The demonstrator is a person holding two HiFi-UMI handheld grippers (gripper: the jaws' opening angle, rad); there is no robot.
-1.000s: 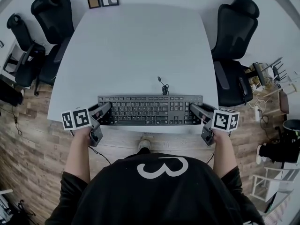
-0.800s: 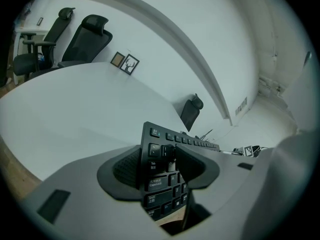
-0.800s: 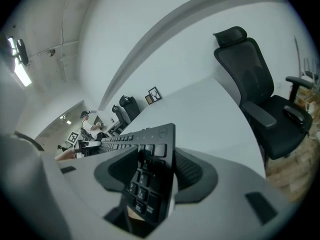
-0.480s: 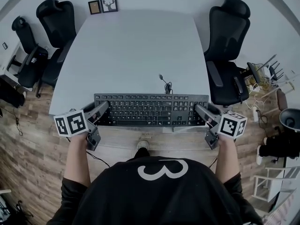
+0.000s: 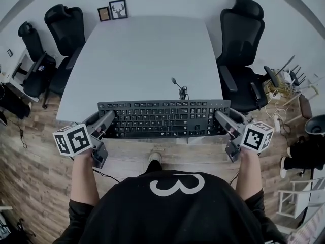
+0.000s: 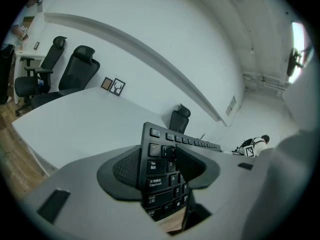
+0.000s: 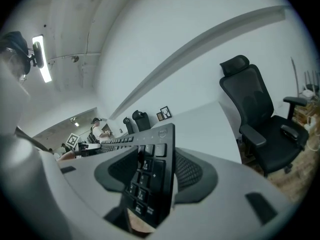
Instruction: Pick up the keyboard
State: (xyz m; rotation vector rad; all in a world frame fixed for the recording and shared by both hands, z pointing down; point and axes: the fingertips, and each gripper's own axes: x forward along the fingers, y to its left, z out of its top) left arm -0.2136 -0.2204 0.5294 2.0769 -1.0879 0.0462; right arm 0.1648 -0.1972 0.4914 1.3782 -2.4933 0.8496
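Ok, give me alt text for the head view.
A person grips a black keyboard by its ends, left claw on one, right claw on the other, at the near edge of a white table. Black chairs flank it.

Your room is bright and evenly lit, shadows soft. A ceiling strip lamp (image 7: 42,59) glares above and left of your right gripper (image 7: 156,171). Every view bows towards dark rims. Gripper bodies nearest the lens blur; the keyboard (image 7: 159,136) reads sharp.

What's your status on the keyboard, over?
Grip good: left tool and right tool each shut on one end of keyboard. Held over near edge of table. Its cable trails behind; nothing else close.
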